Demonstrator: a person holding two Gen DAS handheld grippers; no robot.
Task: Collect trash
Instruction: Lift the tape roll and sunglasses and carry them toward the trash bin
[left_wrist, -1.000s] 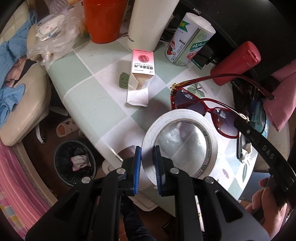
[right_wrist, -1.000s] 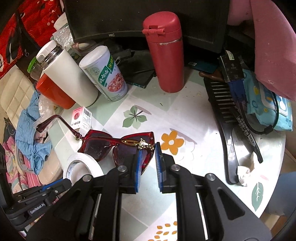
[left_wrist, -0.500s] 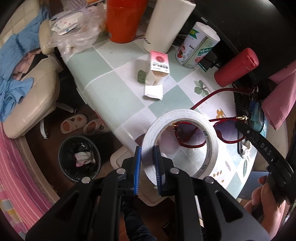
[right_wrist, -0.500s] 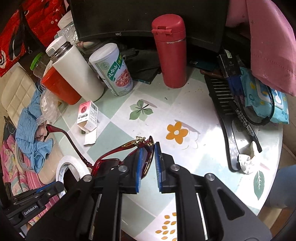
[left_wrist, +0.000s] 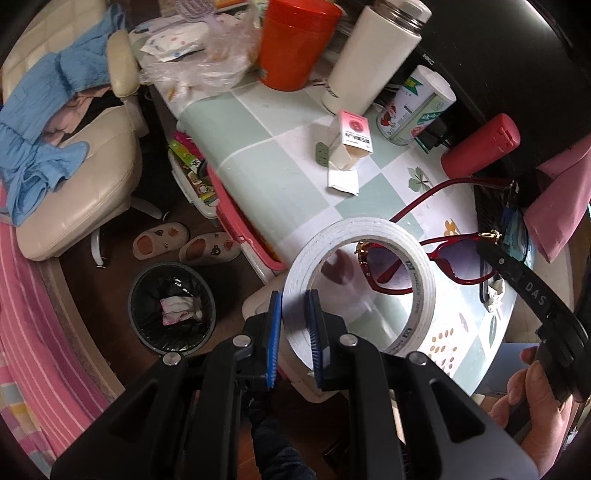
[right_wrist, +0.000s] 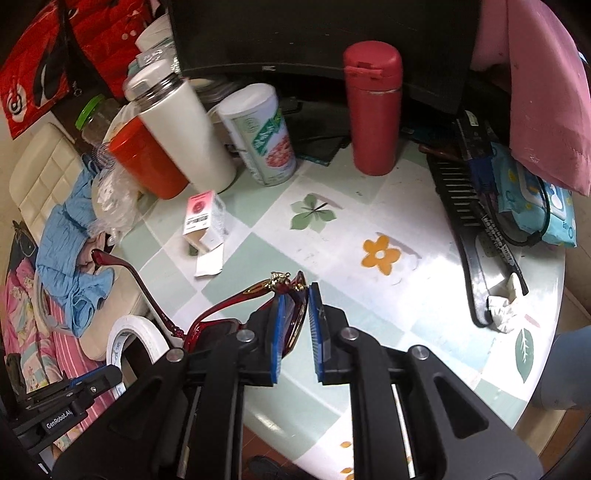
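While lifted, tape roll (left_wrist: 360, 280) clamped in left gripper (left_wrist: 294, 325) — sunglasses (right_wrist: 236, 317) pinched by right gripper (right_wrist: 294, 317).

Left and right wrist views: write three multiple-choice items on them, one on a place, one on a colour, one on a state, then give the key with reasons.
1. Where is the bin?
A. on the table
B. on the floor beside the table
C. on the chair

2. What colour is the sunglasses frame?
A. dark red
B. green
C. white

3. What does the left gripper hold?
A. nothing
B. the medicine box
C. the tape roll

Key: B, the bin stands on the dark floor below the table edge; A, the frame shows dark red with gold trim; C, the jaws pinch the tape roll's wall.
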